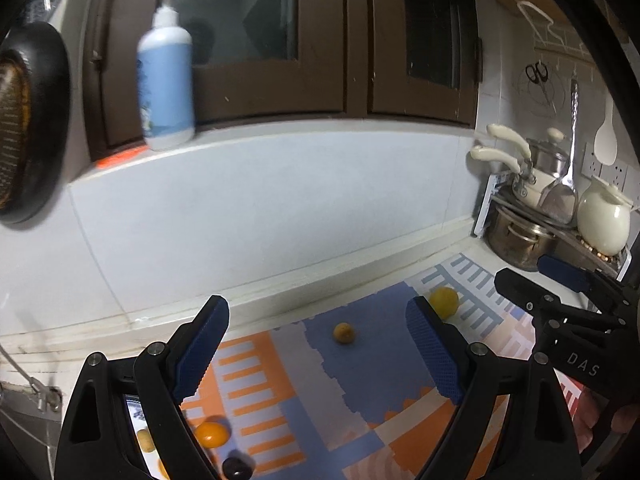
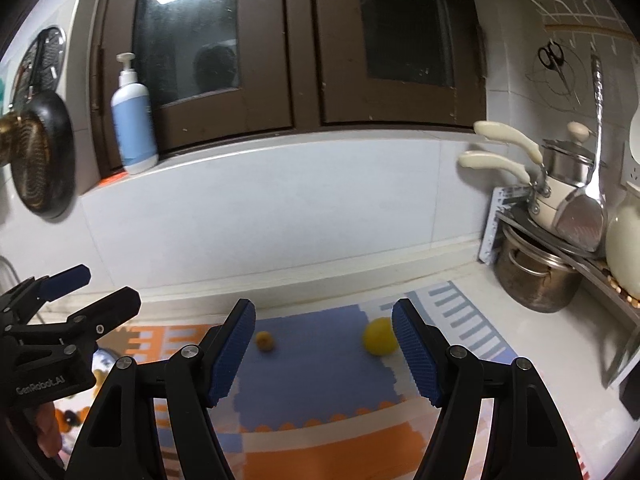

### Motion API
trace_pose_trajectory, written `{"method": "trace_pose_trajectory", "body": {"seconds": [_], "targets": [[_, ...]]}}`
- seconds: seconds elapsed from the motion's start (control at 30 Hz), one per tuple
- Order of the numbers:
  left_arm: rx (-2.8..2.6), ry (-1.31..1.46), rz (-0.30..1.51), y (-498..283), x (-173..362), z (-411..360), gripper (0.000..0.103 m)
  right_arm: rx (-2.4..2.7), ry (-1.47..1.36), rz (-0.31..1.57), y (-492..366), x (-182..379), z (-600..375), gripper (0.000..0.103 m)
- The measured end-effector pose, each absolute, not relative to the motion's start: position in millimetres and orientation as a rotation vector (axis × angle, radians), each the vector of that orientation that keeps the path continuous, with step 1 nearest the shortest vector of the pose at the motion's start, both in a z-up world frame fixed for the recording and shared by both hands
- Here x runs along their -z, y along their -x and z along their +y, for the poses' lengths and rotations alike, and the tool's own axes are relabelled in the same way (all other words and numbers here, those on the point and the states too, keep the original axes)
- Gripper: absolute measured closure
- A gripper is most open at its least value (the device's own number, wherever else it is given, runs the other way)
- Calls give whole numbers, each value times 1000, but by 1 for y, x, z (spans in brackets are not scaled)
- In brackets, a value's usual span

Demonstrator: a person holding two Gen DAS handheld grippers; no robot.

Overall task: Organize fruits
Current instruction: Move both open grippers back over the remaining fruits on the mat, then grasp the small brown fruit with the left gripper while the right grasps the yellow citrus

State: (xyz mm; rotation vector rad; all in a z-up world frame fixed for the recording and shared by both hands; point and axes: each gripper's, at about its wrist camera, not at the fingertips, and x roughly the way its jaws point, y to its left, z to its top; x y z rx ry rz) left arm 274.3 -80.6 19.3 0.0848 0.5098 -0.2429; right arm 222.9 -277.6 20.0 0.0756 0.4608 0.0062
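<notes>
Both grippers hover above a patterned mat (image 2: 320,360) of blue, orange and pale blocks with scalloped and striped edges, spread on a white counter (image 2: 520,400). The left gripper (image 1: 316,348) holds its black plastic fingers wide apart, their ribbed blue pads (image 1: 202,350) gripping nothing; the right gripper (image 2: 324,350) is likewise spread and empty, its knurled blue pads (image 2: 416,354) facing each other. On the blue patch of the mat lie two fruits well apart: a small round brownish-yellow fruit (image 2: 265,341) with a matte skin, and a larger smooth yellow fruit (image 2: 380,337) just beside the right gripper's right finger. In the left wrist view a glossy orange fruit (image 1: 212,434) and a dark round fruit (image 1: 236,467) sit low near the left finger, beside a plate (image 1: 134,408) that is mostly hidden. At the back right corner a dull steel pot (image 2: 536,280) stands under a wire rack carrying cream-handled pans (image 2: 552,196) and a rounded cream jug (image 1: 604,220). A blue-and-white pump bottle (image 2: 134,124) stands upright on the ledge before brown-framed glass cabinet doors (image 2: 304,40).
</notes>
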Motion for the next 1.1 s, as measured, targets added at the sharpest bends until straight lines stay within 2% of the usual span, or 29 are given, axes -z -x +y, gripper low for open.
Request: {"method": "trace_pose_trajectory", "body": {"seconds": [0.73, 1.0, 1.1], "targets": [[271, -127, 703, -365, 78, -113, 13, 93, -133, 668, -309, 72, -318, 32], [258, -83, 778, -390, 98, -117, 22, 93, -178, 736, -335, 99, -327, 32], [258, -63, 823, -400, 108, -120, 30, 92, -209, 758, -343, 105, -330, 32]]}}
